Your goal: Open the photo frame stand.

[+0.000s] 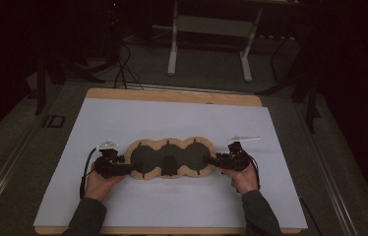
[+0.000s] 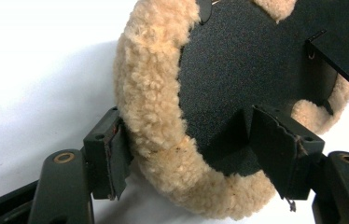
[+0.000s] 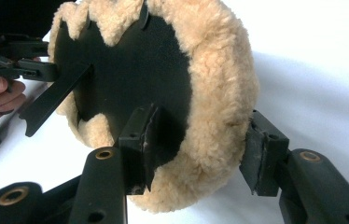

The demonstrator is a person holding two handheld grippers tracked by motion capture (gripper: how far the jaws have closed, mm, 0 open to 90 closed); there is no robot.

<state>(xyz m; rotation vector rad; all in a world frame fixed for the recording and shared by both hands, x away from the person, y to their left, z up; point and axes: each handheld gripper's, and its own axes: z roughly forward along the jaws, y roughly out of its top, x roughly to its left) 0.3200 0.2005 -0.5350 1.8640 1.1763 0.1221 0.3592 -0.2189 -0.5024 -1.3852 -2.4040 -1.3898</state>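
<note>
A three-lobed pad [image 1: 170, 158] with a tan fleece rim and a black inner face lies on the white sheet. My left gripper [image 1: 125, 168] [image 2: 189, 156] is at its left end, with its jaws on either side of the fleece rim [image 2: 151, 107]. The outer finger [image 2: 115, 156] touches the fleece, while the inner finger [image 2: 275, 149] stands on the black face, a little off it. My right gripper [image 1: 215, 161] [image 3: 203, 149] is at the right end, and its jaws close on the fleece rim [image 3: 219, 93] from inside and outside.
A white sheet [image 1: 172, 123] covers the wooden table [image 1: 172, 95]. A black strap [image 1: 169, 165] crosses the middle lobe. A thin pale strip [image 1: 244, 138] lies behind my right gripper. A metal stand [image 1: 211, 29] and cables are on the floor beyond the table.
</note>
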